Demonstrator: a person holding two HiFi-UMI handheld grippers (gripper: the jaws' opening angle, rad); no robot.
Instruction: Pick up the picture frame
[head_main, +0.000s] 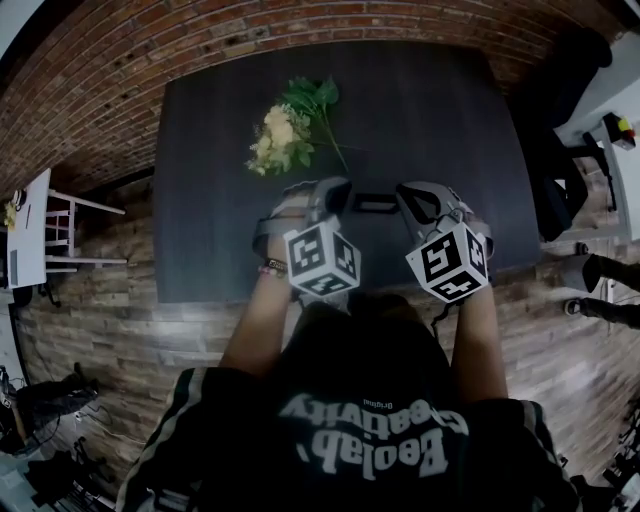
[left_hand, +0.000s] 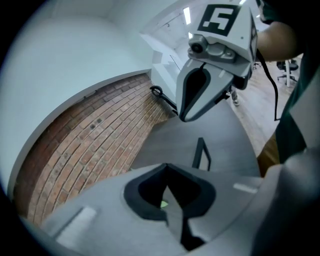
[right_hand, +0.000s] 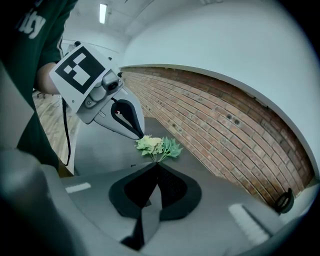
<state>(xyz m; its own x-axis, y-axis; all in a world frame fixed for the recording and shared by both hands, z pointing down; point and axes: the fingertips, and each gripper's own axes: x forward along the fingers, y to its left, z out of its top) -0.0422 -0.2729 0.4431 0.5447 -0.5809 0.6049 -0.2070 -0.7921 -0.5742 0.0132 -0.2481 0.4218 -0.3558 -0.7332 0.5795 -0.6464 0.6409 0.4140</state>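
Observation:
The picture frame (head_main: 372, 204) is a small dark frame on the dark table (head_main: 210, 210), near its front edge and between my two grippers. In the left gripper view the picture frame (left_hand: 201, 152) shows as a thin black upright edge just beyond the jaws. My left gripper (head_main: 340, 188) sits at its left side with the jaws shut and nothing between them. My right gripper (head_main: 405, 190) sits at its right side, also shut and empty. Each gripper view shows the other gripper: the right gripper (left_hand: 186, 116) and the left gripper (right_hand: 141, 134) point down at the table.
A bunch of pale flowers with green leaves (head_main: 285, 130) lies further back on the table, also visible as the flowers (right_hand: 157, 146). A white side table (head_main: 30, 240) stands at the left, dark chairs (head_main: 560, 150) at the right. A brick wall (right_hand: 225, 125) runs behind the table.

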